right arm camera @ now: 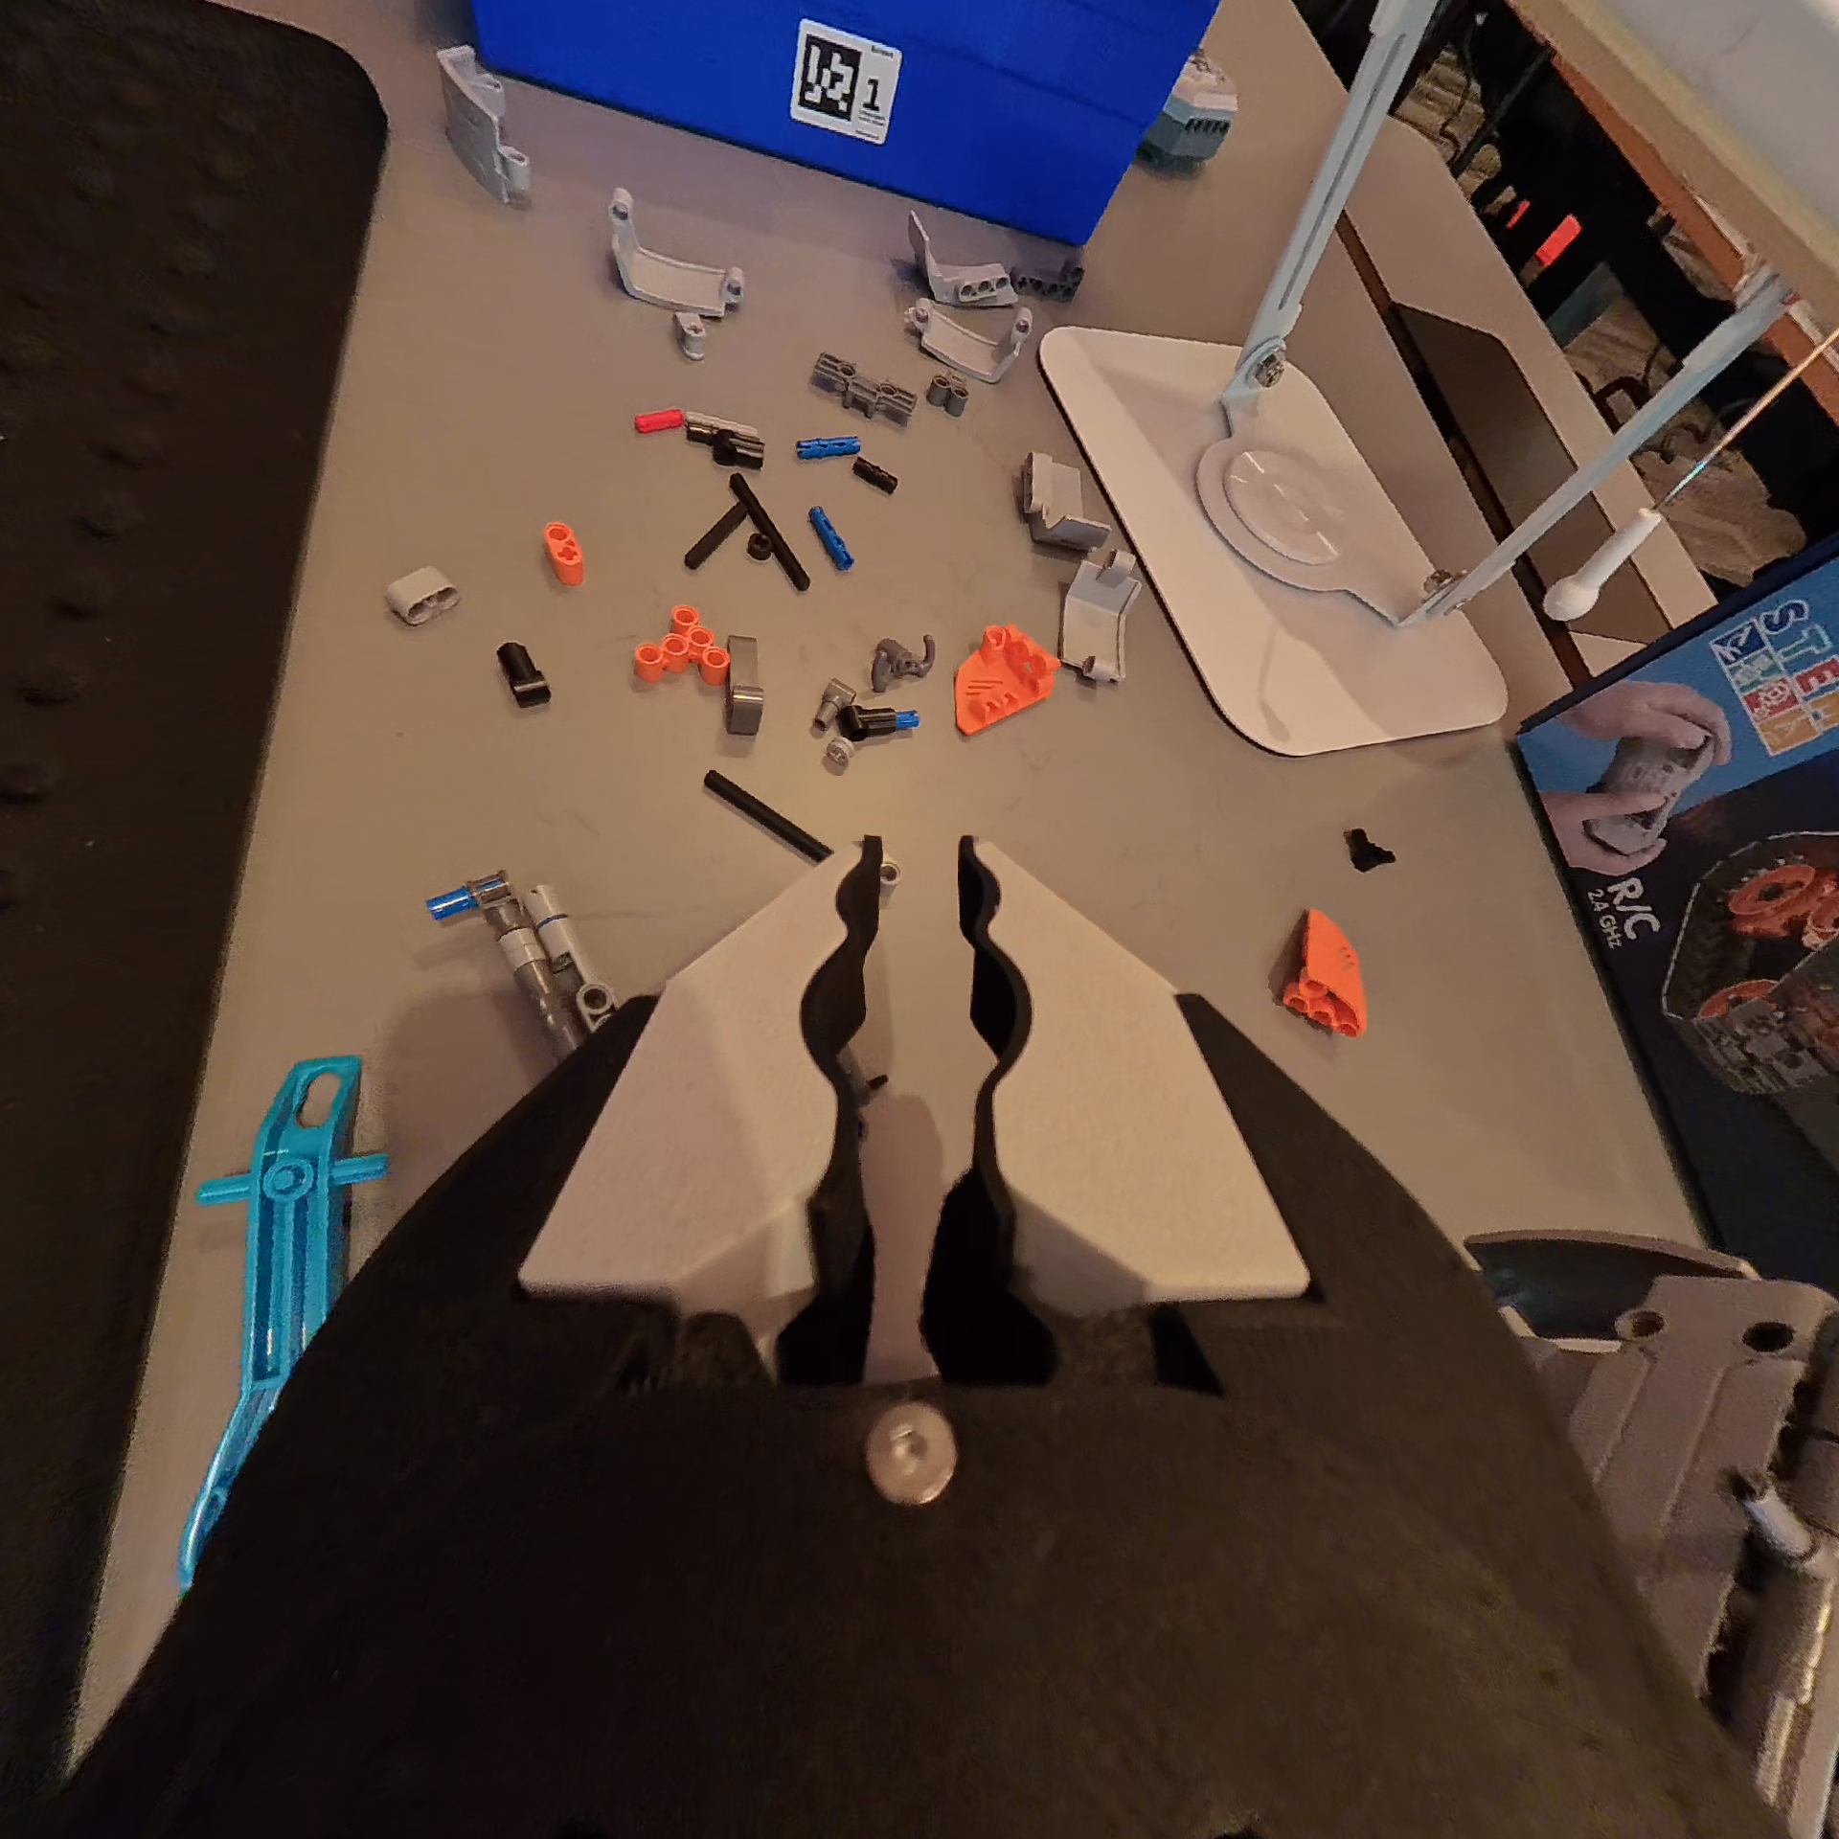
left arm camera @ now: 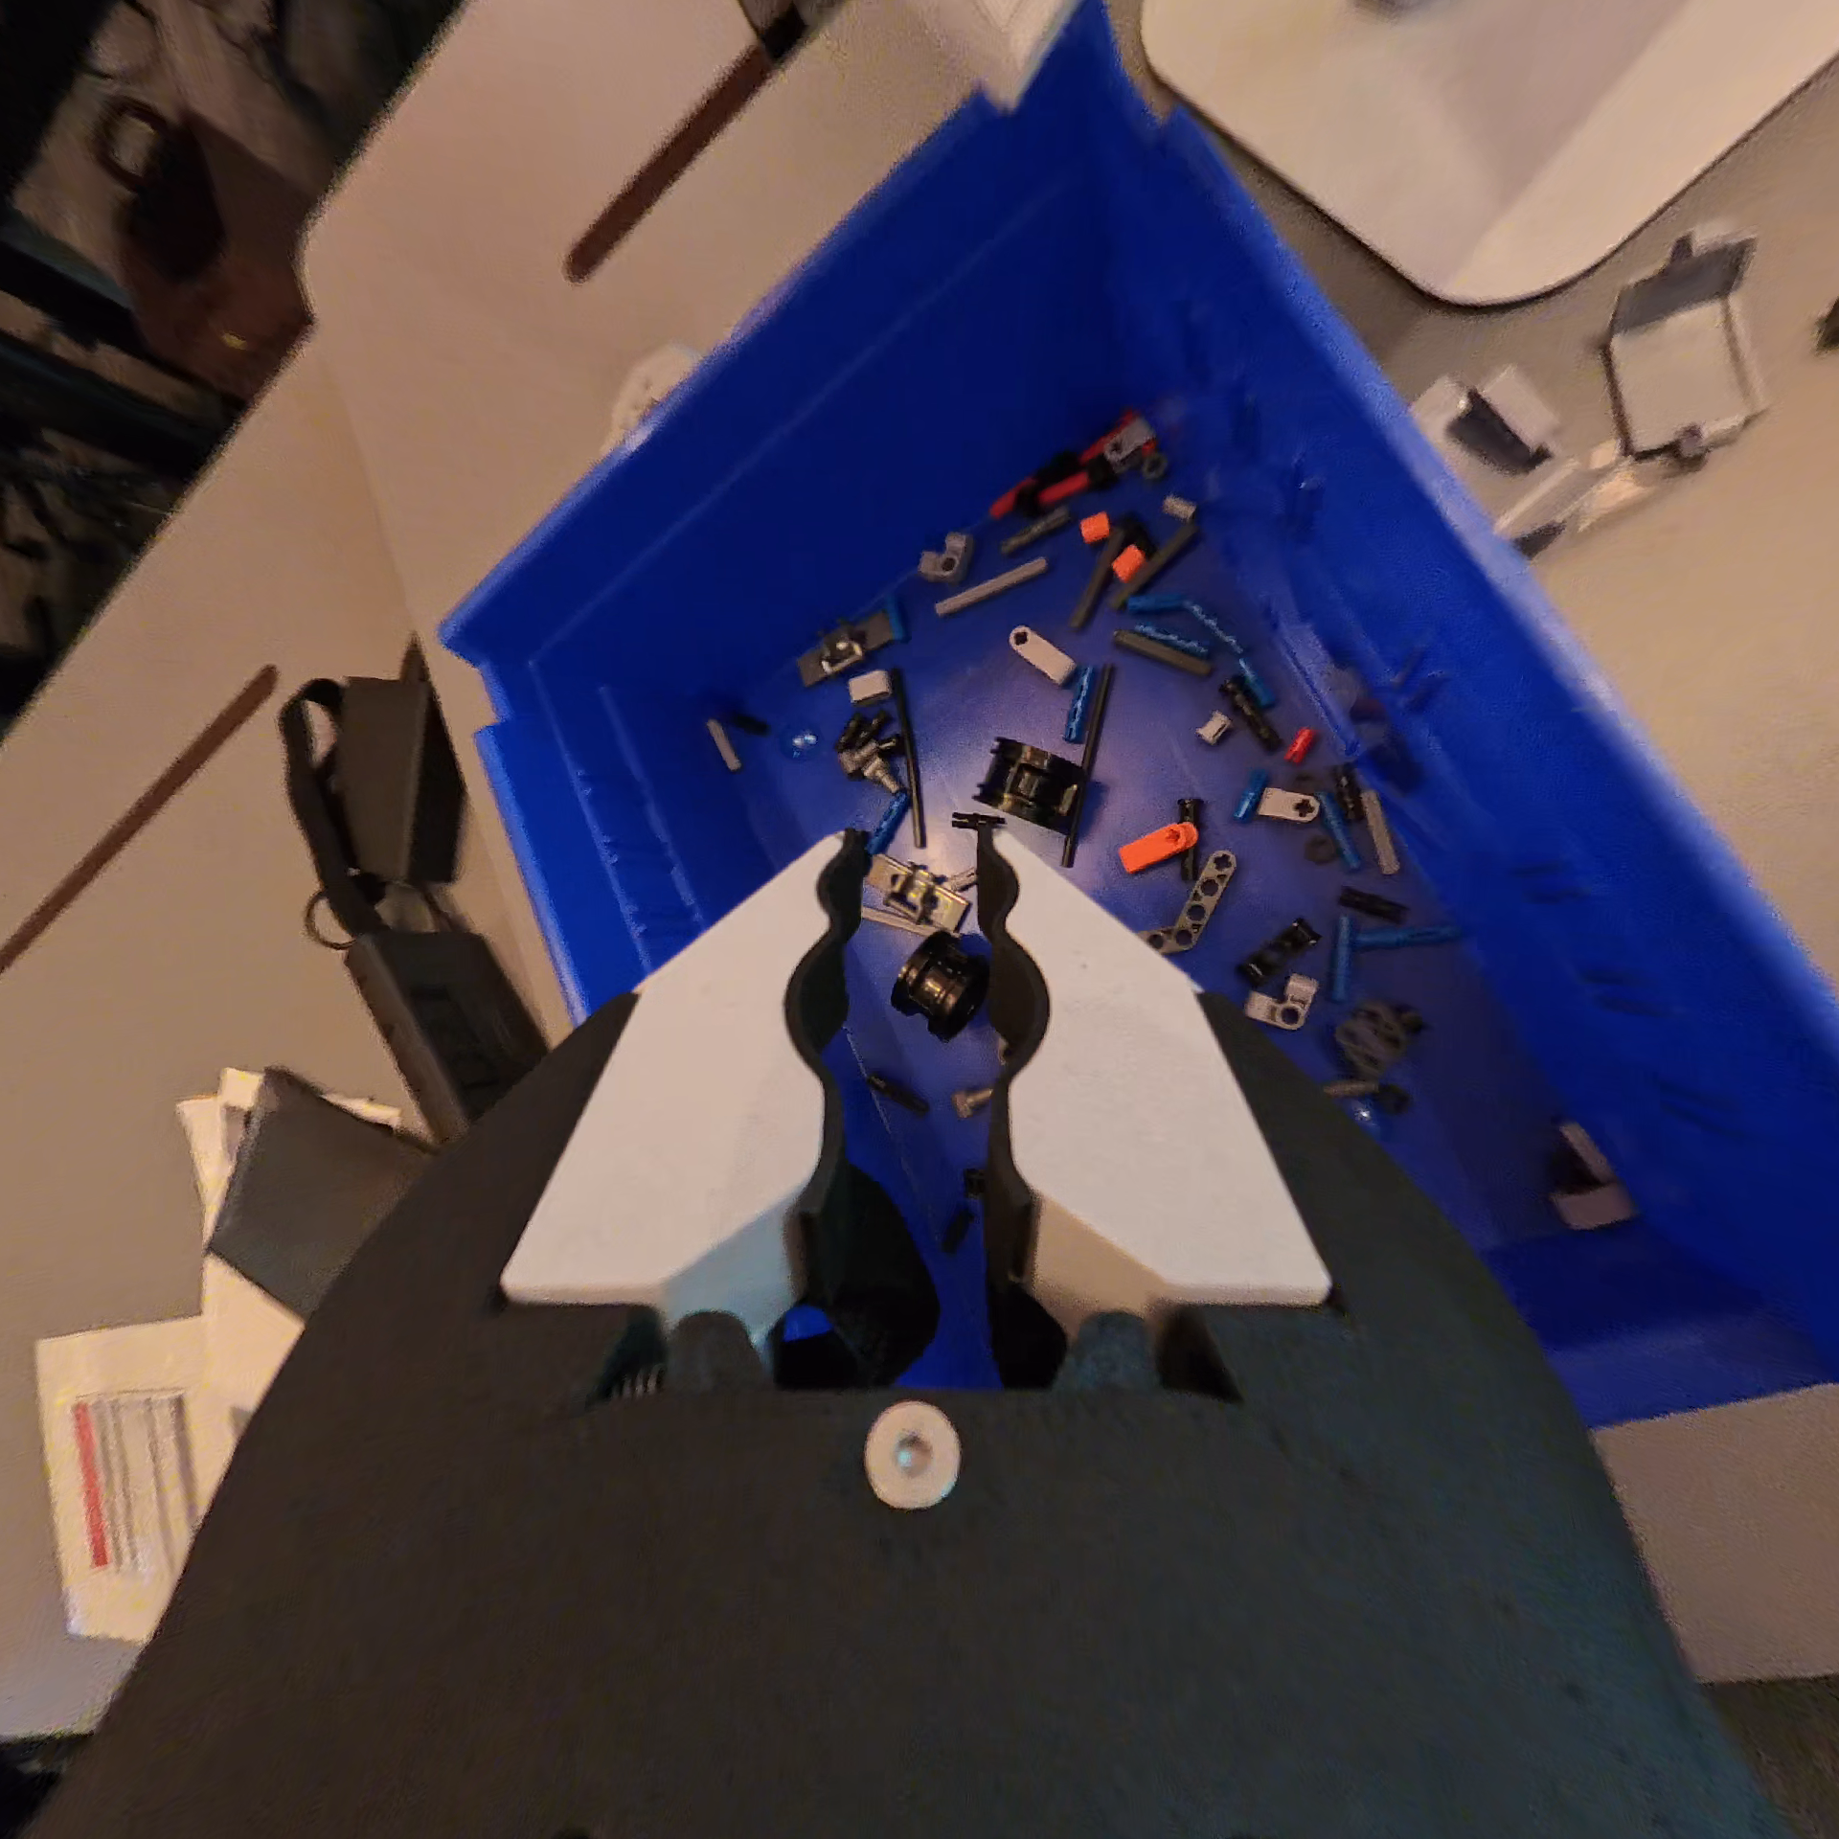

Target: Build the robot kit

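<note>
My left gripper is open and hangs over an open blue bin. Many small black, grey, blue and orange building-toy parts lie on the bin floor. A black wheel hub shows through the gap between the fingers, and a second black wheel lies just beyond the tips. A tiny black pin sits right at the right fingertip; I cannot tell if it touches. My right gripper is open and empty above a grey table, close to a black axle and a small grey part.
The right wrist view shows scattered parts, two orange pieces, a turquoise tool, a white lamp base, the blue bin's outer wall, a black mat, a printed box and a grey assembly. One gripper's finger ends stand about 45 centimeters off the other's. The black axle lies some 7 centimeters from my right tips, 40 centimeters from my left tips.
</note>
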`<action>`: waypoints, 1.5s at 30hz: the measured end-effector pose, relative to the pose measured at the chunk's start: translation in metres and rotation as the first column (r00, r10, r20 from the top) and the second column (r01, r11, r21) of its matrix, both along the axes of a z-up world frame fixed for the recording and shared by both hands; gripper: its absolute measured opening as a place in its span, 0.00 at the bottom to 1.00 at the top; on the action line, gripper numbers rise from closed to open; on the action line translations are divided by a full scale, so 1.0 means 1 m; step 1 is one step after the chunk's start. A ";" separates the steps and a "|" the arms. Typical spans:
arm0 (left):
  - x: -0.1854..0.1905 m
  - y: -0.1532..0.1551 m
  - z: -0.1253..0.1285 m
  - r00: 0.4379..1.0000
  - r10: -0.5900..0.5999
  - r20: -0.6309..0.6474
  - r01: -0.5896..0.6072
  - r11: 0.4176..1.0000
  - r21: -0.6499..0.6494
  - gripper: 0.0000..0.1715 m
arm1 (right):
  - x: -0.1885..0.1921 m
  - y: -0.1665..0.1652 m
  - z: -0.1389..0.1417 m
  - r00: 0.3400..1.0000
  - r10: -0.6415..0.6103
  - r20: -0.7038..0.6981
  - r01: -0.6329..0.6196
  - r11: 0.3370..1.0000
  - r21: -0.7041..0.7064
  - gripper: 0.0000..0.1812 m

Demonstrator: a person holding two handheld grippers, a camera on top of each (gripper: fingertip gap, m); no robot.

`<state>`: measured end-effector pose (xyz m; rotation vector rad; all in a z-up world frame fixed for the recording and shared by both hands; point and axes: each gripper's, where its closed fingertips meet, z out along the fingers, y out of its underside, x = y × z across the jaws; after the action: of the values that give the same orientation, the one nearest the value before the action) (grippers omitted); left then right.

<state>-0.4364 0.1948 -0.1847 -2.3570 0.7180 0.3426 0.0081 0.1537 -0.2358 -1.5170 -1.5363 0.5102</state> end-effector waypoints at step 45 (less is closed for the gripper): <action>-0.010 0.105 -0.084 0.989 0.012 0.150 0.006 0.993 -0.119 0.00 | 0.007 0.010 0.009 0.999 -0.048 -0.022 0.049 0.999 0.017 0.06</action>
<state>-0.4462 0.2996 -0.2688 -2.4650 0.6797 0.1240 0.0152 0.1633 -0.2267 -1.5270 -1.4805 0.4826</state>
